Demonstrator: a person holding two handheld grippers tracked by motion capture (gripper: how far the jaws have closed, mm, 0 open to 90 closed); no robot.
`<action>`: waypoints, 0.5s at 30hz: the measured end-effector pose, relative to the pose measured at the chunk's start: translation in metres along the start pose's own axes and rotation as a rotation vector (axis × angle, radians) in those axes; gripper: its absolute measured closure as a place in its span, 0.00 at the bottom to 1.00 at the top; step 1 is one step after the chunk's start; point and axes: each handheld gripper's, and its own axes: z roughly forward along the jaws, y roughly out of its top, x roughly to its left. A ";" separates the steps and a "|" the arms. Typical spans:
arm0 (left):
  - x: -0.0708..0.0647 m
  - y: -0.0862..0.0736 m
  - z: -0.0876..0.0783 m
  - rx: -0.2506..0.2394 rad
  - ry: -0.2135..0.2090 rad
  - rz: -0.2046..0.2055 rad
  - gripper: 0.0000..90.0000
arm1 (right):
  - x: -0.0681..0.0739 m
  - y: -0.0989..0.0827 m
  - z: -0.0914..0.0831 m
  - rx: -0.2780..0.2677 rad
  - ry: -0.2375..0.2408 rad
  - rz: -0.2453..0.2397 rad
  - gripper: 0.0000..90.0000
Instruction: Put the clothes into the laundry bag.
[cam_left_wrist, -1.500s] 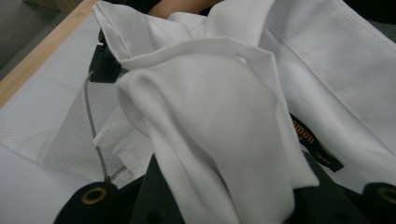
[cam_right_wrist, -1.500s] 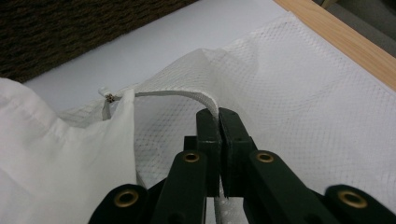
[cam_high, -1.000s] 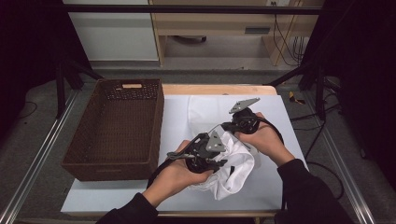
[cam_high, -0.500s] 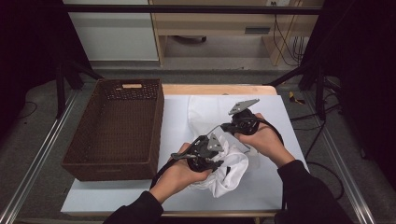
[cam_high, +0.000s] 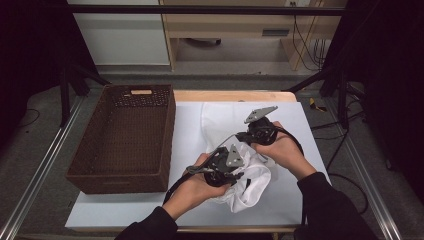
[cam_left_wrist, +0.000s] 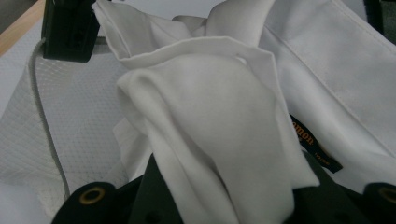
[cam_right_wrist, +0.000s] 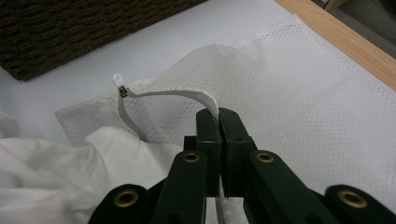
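Mesh laundry bag (cam_high: 220, 122) lies flat on the white table top (cam_high: 125, 210), right of the brown wicker basket (cam_high: 125, 137), with a white garment (cam_high: 250, 185) bunched at its near, open end. Right gripper (cam_right_wrist: 218, 116): jaws pressed together on the bag's zipper edge (cam_right_wrist: 177, 95), lifting the mouth; the zipper pull (cam_right_wrist: 117, 80) hangs free at the strip's far end. Left gripper (cam_left_wrist: 224, 186): jaws pinching a thick fold of the garment, which drapes over them; a dark label (cam_left_wrist: 310, 144) shows on the cloth beside it. In the high view both hands meet over the garment, the left gripper (cam_high: 220, 167) nearer the person, the right gripper (cam_high: 257, 132) farther off.

Judged progress: the mouth is held open, but most of the garment appears to lie outside the mesh. Stuffing, closing the zipper, and perhaps transfer to the empty basket seem to remain.
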 end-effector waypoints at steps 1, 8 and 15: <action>0.002 -0.001 0.002 0.002 0.002 -0.005 0.79 | 0.000 0.000 0.000 0.002 -0.001 0.002 0.98; 0.009 -0.005 0.017 0.003 0.010 -0.029 0.79 | 0.001 -0.001 -0.001 -0.003 0.003 0.003 0.98; 0.020 -0.012 0.032 0.027 0.027 -0.080 0.78 | 0.005 -0.001 -0.003 -0.008 0.009 -0.003 0.98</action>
